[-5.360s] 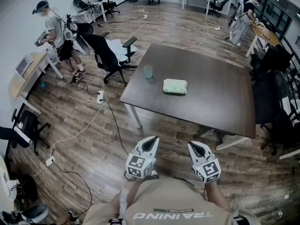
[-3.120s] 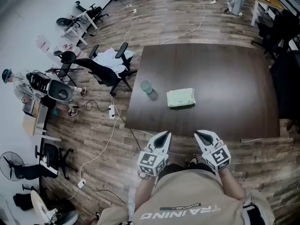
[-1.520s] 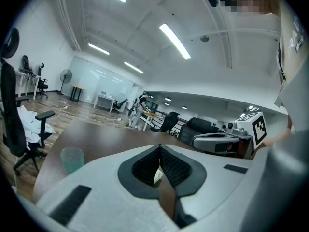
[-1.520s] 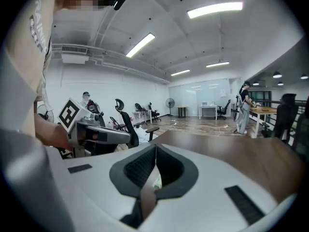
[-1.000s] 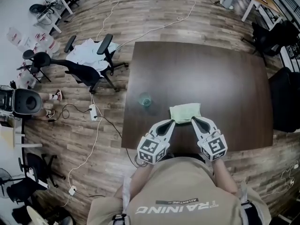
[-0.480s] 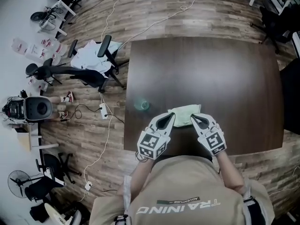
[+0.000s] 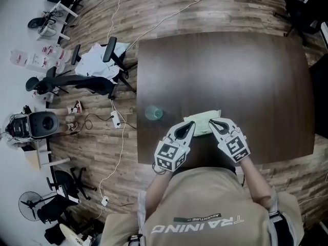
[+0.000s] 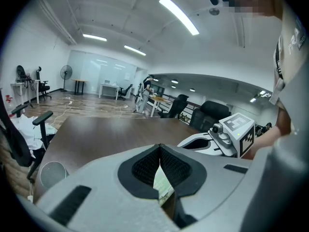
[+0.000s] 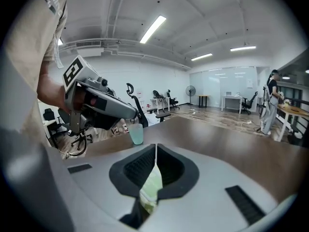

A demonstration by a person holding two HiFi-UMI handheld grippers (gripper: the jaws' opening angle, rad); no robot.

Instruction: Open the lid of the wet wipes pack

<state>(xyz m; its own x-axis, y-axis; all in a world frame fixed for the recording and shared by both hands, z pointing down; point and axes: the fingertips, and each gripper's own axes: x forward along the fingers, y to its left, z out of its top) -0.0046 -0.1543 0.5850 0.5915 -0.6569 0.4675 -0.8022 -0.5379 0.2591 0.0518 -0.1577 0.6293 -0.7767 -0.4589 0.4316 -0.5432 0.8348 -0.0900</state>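
Lying flat by the near edge of the table [image 7: 230,70]: green wet wipes pack [image 7: 201,120]. At its near corners, left gripper [image 7: 189,125] and right gripper [image 7: 213,122], jaws pressed together on nothing. By the left edge, translucent cup [image 7: 153,113].

Wet wipes pack [image 7: 204,121], near edge hidden beneath left gripper [image 7: 188,127] and right gripper [image 7: 215,123] tips; its lid cannot be made out.

Open-plan office: swivel chairs [image 7: 82,81], white desks [image 9: 236,99], a standing fan [image 8: 64,73], ceiling strip lights [image 8: 178,16], wood floor [image 7: 77,142].
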